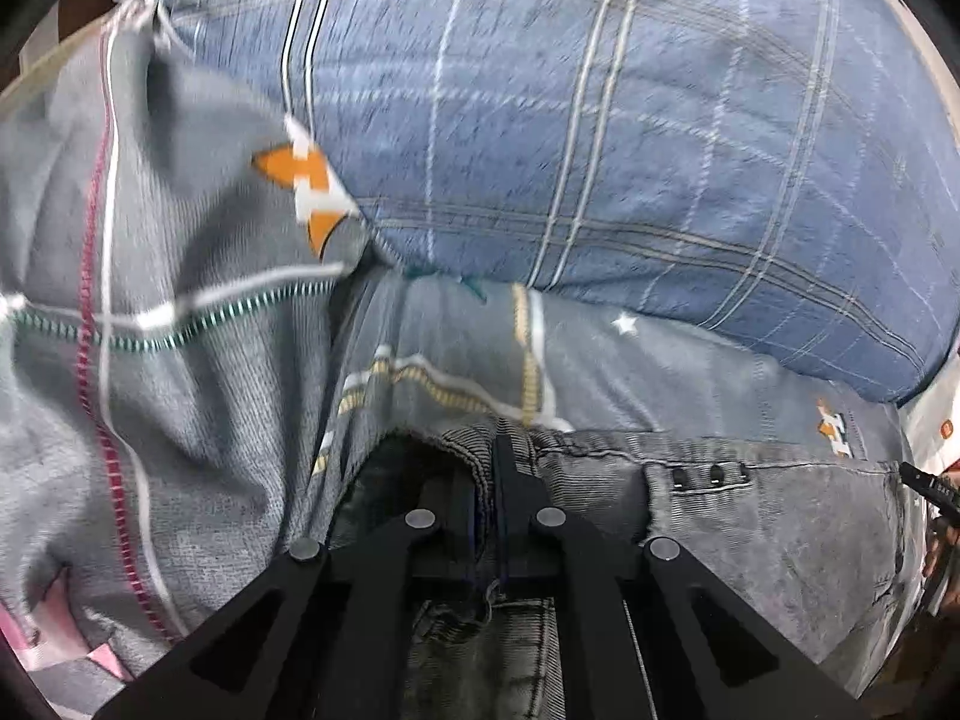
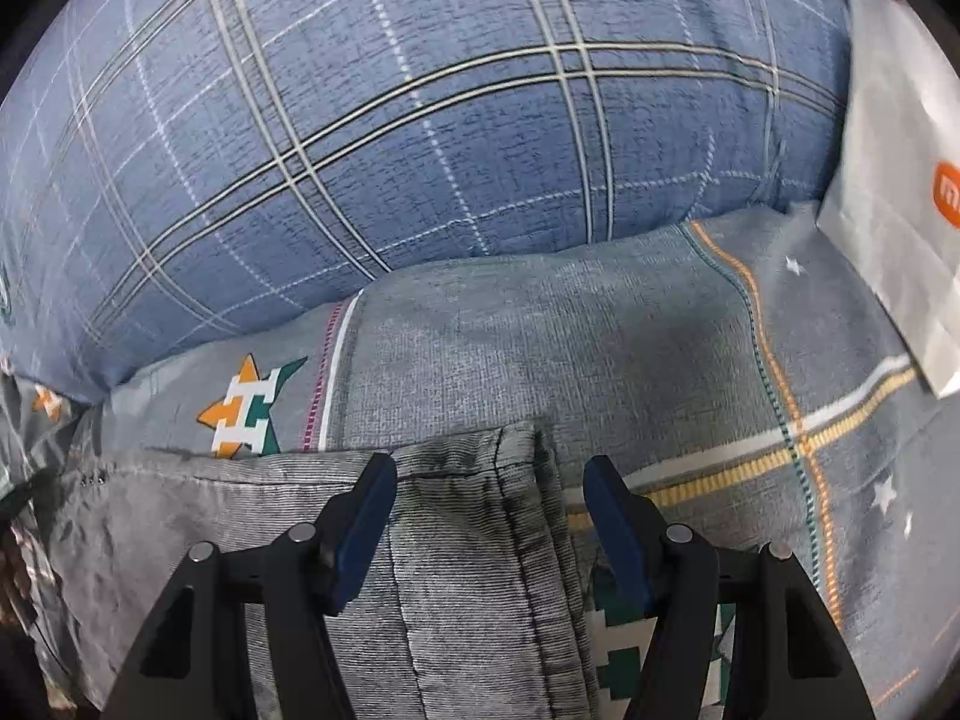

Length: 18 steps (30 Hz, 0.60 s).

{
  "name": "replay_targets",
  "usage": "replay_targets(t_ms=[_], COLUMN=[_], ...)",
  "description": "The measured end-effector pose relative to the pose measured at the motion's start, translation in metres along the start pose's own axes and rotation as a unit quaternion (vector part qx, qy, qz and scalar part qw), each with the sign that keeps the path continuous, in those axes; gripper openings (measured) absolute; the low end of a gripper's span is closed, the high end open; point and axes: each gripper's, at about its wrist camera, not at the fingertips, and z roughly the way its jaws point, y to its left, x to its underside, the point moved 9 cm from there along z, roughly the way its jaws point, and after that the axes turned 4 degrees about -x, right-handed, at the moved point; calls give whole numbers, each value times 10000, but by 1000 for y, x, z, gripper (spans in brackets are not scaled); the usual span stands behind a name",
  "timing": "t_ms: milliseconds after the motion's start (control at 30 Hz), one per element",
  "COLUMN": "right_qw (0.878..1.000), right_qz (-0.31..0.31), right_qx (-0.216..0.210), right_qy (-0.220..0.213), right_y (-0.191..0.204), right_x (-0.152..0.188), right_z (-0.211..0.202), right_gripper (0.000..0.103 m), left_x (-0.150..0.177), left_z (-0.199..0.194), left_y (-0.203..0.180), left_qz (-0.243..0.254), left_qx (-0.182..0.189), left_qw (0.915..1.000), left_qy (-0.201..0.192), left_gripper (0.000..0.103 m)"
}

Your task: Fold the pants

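A blue plaid pillow (image 2: 420, 120) rests on the grey sheet (image 2: 480, 348) (star-printed), white bag (image 2: 900, 228) beside.

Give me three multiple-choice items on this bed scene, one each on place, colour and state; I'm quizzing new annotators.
1. The blue plaid pillow lies where relative to the grey pants?
A beyond them
B under them
C inside them

2. The right claw has pads of which colour?
A red
B dark blue
C white

3. The left claw is
A wide open
B out of view
C shut on the pants

Answers: 1 A, it rises behind the waistband edge; 2 B, both pads show dark blue; 3 C, its fingers pinch the denim edge.
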Motion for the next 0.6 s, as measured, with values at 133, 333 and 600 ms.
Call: replay_targets(t_ms=[133,333,600], right_qw=[9996,9979,9854], right_qz=[51,-429,-991], right_qx=[-64,342,833], right_qy=[262,342,-1102], right_y=[2,19,46], right_x=[-1,-3,-32], right_z=[20,26,-40], right_gripper=[68,20,20], left_x=[3,10,-23], left_z=[12,34,-27], left_y=[3,-1,-18], left_qz=[-149,-441,139], left_qx=[45,148,-142], left_qw=[9997,9974,9972], left_qy=[177,547,-727], left_gripper=[5,27,2])
